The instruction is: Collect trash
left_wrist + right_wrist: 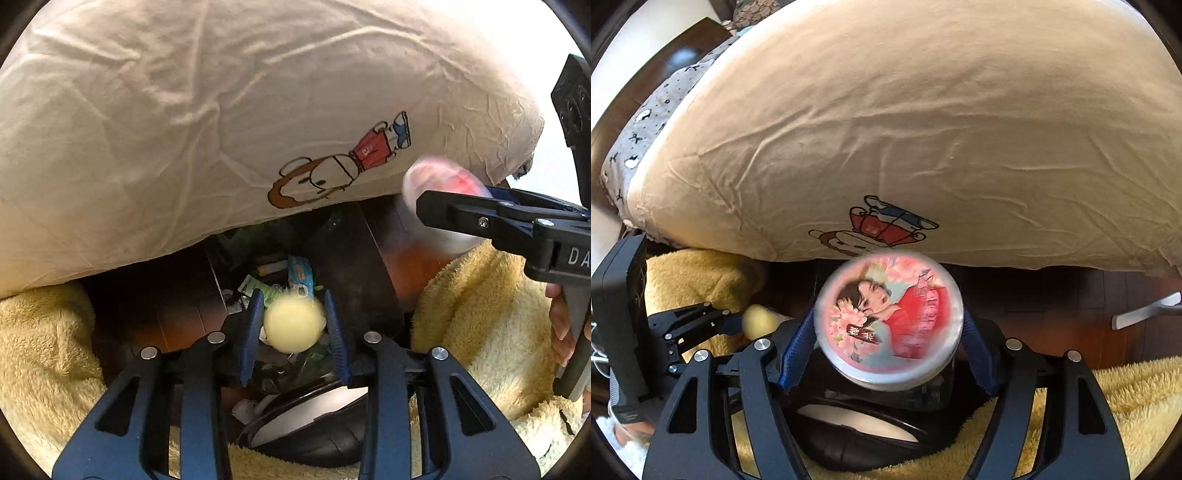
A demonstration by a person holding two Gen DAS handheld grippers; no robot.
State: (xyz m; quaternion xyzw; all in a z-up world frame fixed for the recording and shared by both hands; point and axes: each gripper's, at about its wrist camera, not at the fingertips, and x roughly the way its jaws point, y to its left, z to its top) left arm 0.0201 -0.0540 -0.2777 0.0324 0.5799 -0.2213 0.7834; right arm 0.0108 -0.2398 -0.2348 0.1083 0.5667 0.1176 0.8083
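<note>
My left gripper (294, 325) is shut on a pale yellow round piece of trash (293, 324) and holds it above an open black trash bin (351, 258) with wrappers inside. My right gripper (888, 328) is shut on a round cup with a pink and red printed lid (889, 319). In the left wrist view the right gripper (436, 206) comes in from the right with the blurred cup (439, 184) held above the floor beside the bin. In the right wrist view the left gripper (738, 319) shows at the left with the yellow piece (757, 320).
A big beige pillow (221, 122) with a cartoon print overhangs the bin. Yellow fluffy blanket (491, 314) lies on both sides. A dark slipper (857, 435) sits below the grippers. Dark wooden floor (1052, 306) runs to the right.
</note>
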